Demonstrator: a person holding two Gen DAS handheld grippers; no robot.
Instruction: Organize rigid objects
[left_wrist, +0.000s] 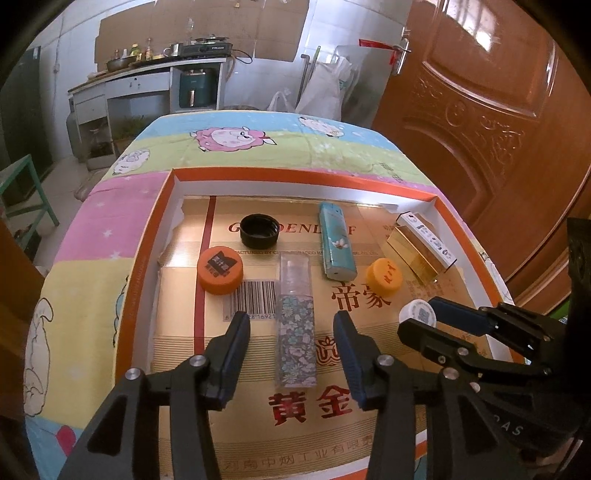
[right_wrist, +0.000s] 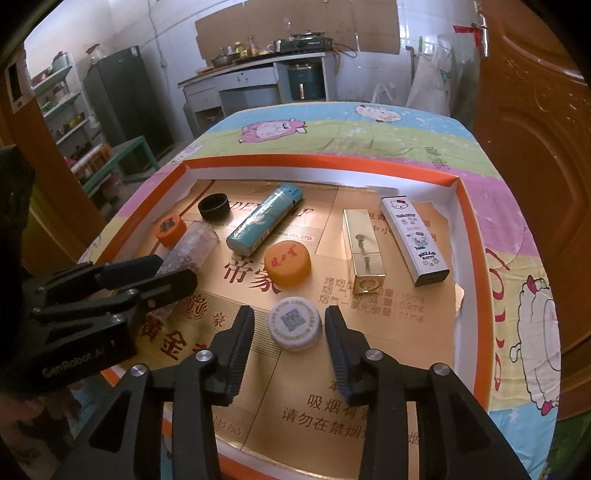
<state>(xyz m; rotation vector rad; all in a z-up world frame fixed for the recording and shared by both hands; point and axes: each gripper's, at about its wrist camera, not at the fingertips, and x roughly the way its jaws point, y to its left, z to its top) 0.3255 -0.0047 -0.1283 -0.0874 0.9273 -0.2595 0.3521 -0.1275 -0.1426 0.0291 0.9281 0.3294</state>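
Both tongs wide open, holding nothing: left gripper (left_wrist: 291, 325) straddles the floral clear-capped plastic tube (left_wrist: 296, 325) lying near-centre in the orange-rimmed tray (left_wrist: 147, 240), right gripper (right_wrist: 290, 321) flanks the white QR-printed bottle cap (right_wrist: 294, 328); both look light, stiff, slick, so pinch mid-body and across the rim.

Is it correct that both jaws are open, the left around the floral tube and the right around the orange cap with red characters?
Not quite. The right gripper has its open jaws on either side of the white cap with the QR code, as the right wrist view shows; the orange cap lies farther ahead. The left gripper does straddle the floral tube, jaws open.
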